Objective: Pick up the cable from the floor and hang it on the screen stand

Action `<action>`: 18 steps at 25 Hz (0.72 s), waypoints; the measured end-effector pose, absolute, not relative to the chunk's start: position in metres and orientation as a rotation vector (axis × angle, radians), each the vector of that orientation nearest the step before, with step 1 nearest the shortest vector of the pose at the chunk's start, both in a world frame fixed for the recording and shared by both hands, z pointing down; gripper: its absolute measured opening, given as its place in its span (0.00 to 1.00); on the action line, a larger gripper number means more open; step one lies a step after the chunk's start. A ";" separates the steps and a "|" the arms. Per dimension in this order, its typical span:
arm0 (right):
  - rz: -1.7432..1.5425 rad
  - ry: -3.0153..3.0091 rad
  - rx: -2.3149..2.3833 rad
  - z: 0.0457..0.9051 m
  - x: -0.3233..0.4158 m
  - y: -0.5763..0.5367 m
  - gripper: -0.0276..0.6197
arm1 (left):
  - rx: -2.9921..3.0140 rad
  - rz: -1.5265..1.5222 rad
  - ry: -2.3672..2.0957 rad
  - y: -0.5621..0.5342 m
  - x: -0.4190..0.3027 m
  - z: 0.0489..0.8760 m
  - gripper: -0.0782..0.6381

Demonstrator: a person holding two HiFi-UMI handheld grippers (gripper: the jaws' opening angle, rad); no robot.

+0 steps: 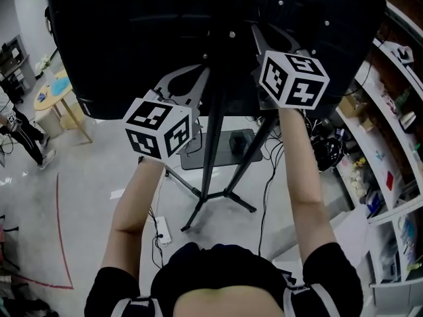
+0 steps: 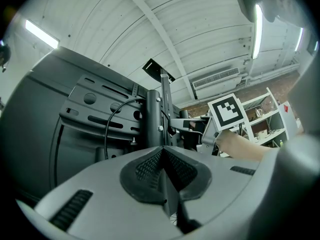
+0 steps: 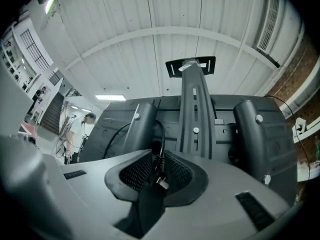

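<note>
**Cable in the right jaws, up at the back of the screen**

In the right gripper view, we are clamping the right gripper [image 3: 157, 171] narrowly on a thin black cable [image 3: 159, 134]. Its plug is sitting deep between the ribbed pads, with its silvery end toward the camera. The cable is running up out of the jaws and curving away to their left. Straight ahead of the jaws, a grey slotted metal column [image 3: 194, 109] is rising, and the back of a large black flat screen [image 3: 107, 129] is spreading to both sides of it.

In the left gripper view, we are holding the left gripper [image 2: 163, 154] with its pads pressed together and nothing showing between them. The same column is standing just ahead of the tips. A loop of the cable is hanging ahead and to the left of them. The right gripper is showing off to the right of these jaws.

In the head view, we are raising both forearms [image 1: 135, 203], and both grippers are pointing at the screen's back. Below and behind the grippers, black tripod legs [image 1: 228, 193] are spreading over the grey floor [image 1: 86, 203], where a white power strip [image 1: 162, 230] is lying.
</note>
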State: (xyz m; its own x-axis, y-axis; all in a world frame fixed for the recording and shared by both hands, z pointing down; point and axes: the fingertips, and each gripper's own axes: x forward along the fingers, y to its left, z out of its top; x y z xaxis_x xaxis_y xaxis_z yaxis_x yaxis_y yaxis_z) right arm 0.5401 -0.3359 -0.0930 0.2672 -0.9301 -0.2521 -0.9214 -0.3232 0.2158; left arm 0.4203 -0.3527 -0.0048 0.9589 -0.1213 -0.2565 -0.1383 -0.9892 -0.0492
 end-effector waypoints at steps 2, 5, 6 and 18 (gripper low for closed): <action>-0.530 -1.814 2.490 -0.092 0.539 -0.332 0.20 | -3.046 0.390 0.198 -0.350 0.421 -0.003 0.12; -0.527 -1.822 2.489 -0.086 0.538 -0.326 0.31 | -3.054 0.381 0.195 -0.348 0.422 0.000 0.12; -0.522 -1.826 2.490 -0.084 0.539 -0.324 0.31 | -3.057 0.377 0.195 -0.348 0.423 0.002 0.12; -0.413 -1.889 2.526 -0.033 0.538 -0.293 0.31 | -3.121 0.343 0.178 -0.335 0.432 0.028 0.12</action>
State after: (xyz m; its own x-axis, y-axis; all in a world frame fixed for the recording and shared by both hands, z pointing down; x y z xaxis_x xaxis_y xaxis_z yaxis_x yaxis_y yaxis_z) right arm 0.5380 -0.2929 -0.0328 0.2616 -0.9375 -0.2295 -0.9478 -0.2944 0.1224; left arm 0.4317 -0.3354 0.0278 0.9699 -0.1127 -0.2160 -0.1119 -0.9936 0.0158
